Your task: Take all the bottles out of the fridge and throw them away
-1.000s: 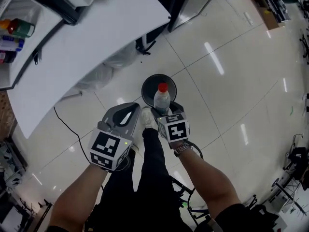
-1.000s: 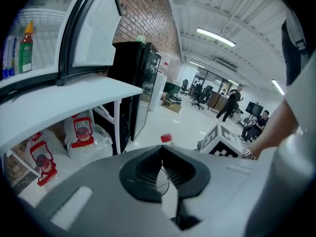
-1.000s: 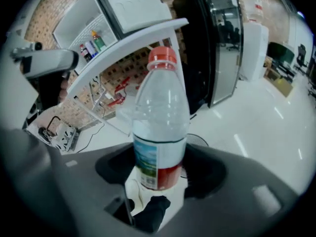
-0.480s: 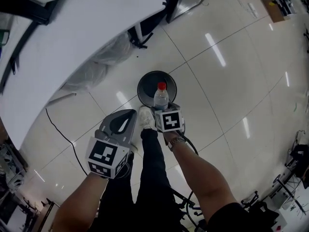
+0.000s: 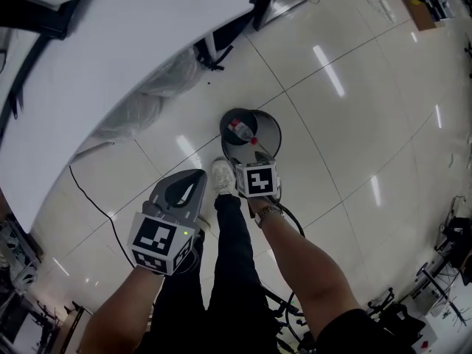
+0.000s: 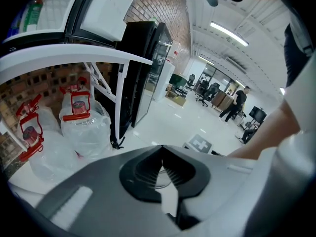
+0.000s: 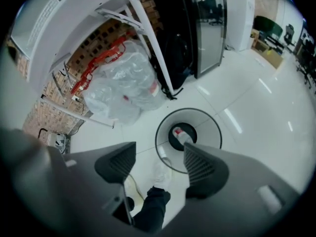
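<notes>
My right gripper [image 7: 159,163] hangs above the bin [image 7: 213,128], its fingers [image 7: 203,168] spread apart with nothing between them. The bottle [image 7: 181,135] lies tilted inside the bin, its red cap showing. My left gripper [image 6: 162,168] is off to the side over the floor, fingers pressed together and empty. My shoe [image 5: 223,177] stands just beside the bin. Bagged jugs [image 7: 123,88] sit under the white bench [image 5: 110,65].

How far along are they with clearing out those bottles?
Done: one red-capped bottle lies inside the round bin. In hand: nothing; the right gripper hangs open above the bin, and the left gripper is shut and empty. Left: the left gripper view shows coloured items on a shelf, possibly more bottles, too blurred to be sure.
</notes>
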